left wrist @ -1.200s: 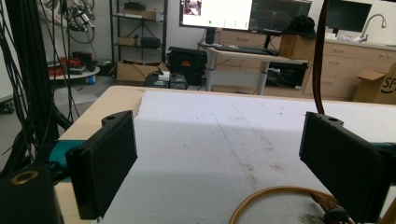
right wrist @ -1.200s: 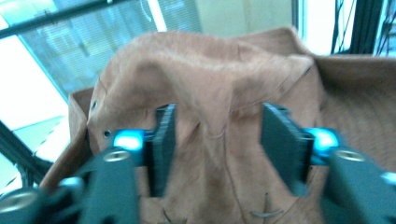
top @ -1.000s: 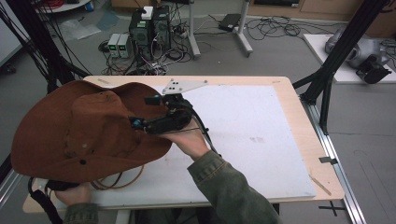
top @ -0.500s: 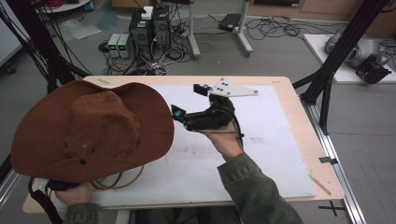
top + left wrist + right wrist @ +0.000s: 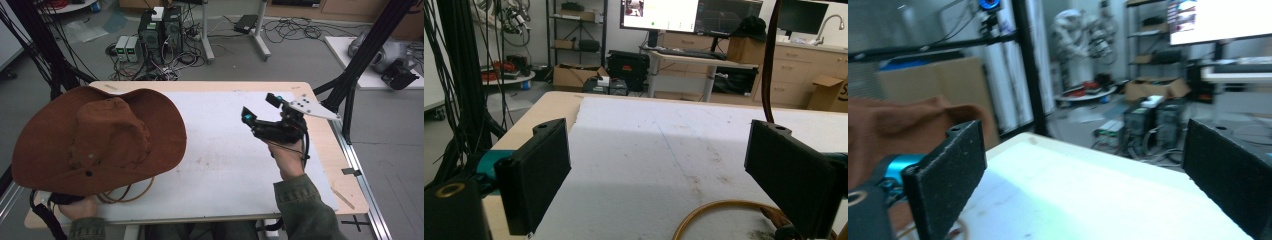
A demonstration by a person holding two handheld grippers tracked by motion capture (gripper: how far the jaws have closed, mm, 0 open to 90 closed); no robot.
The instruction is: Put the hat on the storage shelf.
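right gripper (image 5: 260, 107) moved right, spread, empty | left gripper (image 5: 659, 170) spread (under hat (image 5: 100, 137)) | cord (image 5: 719, 212) between jaws

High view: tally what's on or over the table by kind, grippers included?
Brown suede wide-brimmed hat: 1
Tan cord loop under the hat's brim: 1
White foam sheet covering the tabletop: 1
Black two-jaw handheld grippers: 2, the right gripper and the left gripper, both open
Total: 5
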